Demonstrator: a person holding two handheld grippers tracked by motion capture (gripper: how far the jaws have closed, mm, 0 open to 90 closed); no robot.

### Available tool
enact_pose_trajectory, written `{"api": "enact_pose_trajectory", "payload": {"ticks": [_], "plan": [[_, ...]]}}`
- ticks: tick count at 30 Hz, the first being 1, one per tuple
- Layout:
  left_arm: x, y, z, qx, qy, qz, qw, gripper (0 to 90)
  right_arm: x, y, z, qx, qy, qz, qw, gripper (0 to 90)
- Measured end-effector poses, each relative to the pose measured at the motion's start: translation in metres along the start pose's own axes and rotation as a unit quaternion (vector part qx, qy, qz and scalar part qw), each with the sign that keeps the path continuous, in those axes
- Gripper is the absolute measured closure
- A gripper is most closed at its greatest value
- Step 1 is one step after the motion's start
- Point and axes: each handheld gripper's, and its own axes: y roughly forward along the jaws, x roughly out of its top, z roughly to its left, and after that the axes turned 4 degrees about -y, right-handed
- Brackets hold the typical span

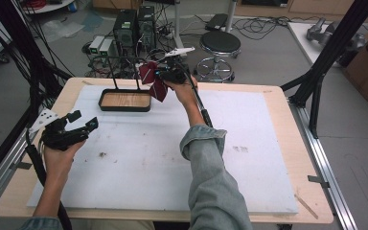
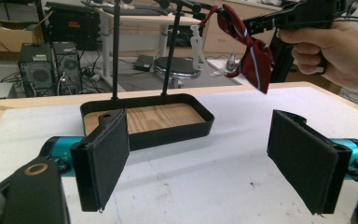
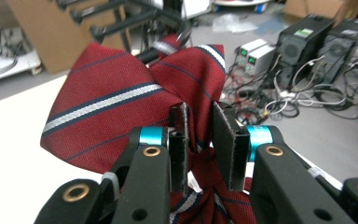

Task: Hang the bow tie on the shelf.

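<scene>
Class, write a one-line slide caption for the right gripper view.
Right gripper pinching the knot of a red striped bow tie above the white table.

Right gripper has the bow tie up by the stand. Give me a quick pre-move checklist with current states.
1. Right gripper closed on the bow tie: ok, jaws pinch its middle.
2. Tie off the table: ok, hangs in the air beside the stand.
3. Tie hooked on a stand arm: cannot tell.
4. Tray free of items: ok, wood base bare.
5. Left gripper out of the way: ok, open, holding nothing, near the table's left edge.
</scene>
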Motion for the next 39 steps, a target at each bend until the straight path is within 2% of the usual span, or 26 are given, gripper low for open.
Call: {"api": "enact_pose_trajectory", "payload": {"ticks": [4,9,16,23,28,32,35,39], "plan": [[0.0,0.0,0.001,0.0,-0.001,-0.001,1.0,21.0,-0.003,0.006,0.002,0.007,-0.003,0.013,0.9999,72.5],[0.0,-0.001,0.001,0.001,-0.002,-0.002,1.0,21.0,-0.003,0.007,0.004,0.003,-0.005,0.015,0.9999,67.4],[0.0,0.001,0.001,0.001,-0.003,-0.001,1.0,21.0,-0.001,-0.009,-0.002,-0.015,0.004,-0.002,0.9999,54.5],[-0.002,0.004,-0.001,0.0,0.002,0.004,1.0,20.9,-0.006,-0.04,-0.019,-0.045,0.019,-0.025,0.9985,40.9],[-0.002,0.007,-0.001,0.0,0.002,0.006,1.0,21.0,-0.011,-0.067,-0.034,-0.062,0.043,-0.043,0.9962,29.5],[-0.003,0.01,-0.002,-0.002,0.003,0.008,1.0,20.9,-0.015,-0.095,-0.045,-0.088,0.055,-0.068,0.9923,21.6],[-0.003,0.012,-0.003,-0.003,0.006,0.01,0.9999,21.0,-0.019,-0.116,-0.053,-0.113,0.067,-0.092,0.9871,18.6],[-0.003,0.016,-0.003,-0.005,0.005,0.01,0.9999,21.0,-0.026,-0.143,-0.061,-0.137,0.068,-0.102,0.9829,14.2]]}}
